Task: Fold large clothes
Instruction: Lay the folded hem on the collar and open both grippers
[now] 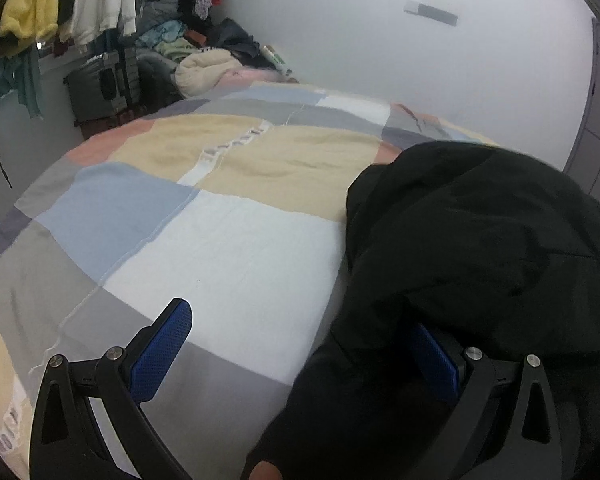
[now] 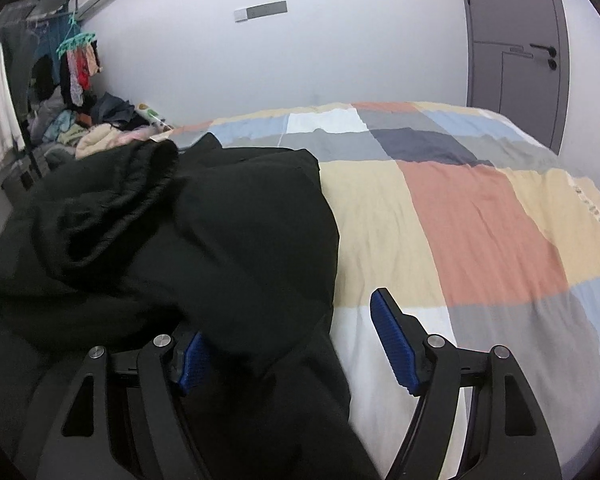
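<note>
Through the left wrist camera I see my left tool (image 1: pixel 300 354) spread wide, black garment (image 1: pixel 480 248) draped over its right finger, heaped toward the bed's (image 1: pixel 228 248) right edge. Through the right wrist camera, my right tool (image 2: pixel 292 344) gapes too, gripping nothing; the garment covers its left finger.

Occluded and cropped regions

The black garment (image 1: pixel 480 240) covers the left gripper's (image 1: pixel 300 332) right finger and the right gripper's (image 2: pixel 288 320) left finger, and runs past both frames' bottom edges; printed lettering on the bedcover (image 1: pixel 236 142) is unreadable.
</note>
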Available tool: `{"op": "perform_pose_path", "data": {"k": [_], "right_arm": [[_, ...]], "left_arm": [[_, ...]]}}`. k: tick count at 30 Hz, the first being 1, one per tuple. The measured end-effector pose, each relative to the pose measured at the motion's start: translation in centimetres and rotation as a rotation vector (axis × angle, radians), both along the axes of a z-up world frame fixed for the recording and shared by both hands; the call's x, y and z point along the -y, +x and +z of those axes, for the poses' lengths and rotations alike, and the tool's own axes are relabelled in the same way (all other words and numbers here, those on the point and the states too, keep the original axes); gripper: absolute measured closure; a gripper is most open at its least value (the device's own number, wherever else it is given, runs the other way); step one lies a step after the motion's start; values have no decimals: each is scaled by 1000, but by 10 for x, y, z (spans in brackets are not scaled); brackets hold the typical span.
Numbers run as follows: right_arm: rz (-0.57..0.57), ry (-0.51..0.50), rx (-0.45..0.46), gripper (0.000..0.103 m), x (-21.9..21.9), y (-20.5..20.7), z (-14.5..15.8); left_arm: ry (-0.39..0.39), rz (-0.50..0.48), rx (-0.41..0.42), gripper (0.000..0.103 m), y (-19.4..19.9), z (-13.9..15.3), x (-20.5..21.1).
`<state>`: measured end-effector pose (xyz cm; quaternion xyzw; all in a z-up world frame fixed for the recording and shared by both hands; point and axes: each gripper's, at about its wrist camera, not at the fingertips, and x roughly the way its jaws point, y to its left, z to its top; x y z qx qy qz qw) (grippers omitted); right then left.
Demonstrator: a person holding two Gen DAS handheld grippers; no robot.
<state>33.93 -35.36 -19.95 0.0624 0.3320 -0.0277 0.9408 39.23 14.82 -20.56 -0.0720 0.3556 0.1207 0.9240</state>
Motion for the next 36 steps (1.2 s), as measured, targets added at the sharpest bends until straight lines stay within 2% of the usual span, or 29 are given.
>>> {"op": "perform_pose_path", "data": {"k": [4,11,20,23,29,36], "right_arm": [[6,45,21,31,-6,-22,23],[30,58,160,30,-29,-76,101],[64,24,326,30,-58,-157,210],[83,14,378,30,-70,-183,239],[130,6,449,29,-92,-231,284],[179,-34,478,29,-108,-274,314]], "left_arm": [[4,-32,44,0,-21,29,10],[19,-94,126,0,-69,92,30],[-24,-162,298,0,-160,202,41],[-24,-170,322,0,-189,232,43],[-57,-181,360,0,-250,271,35],[-65,-197,388,0,-325,297,16]]}}
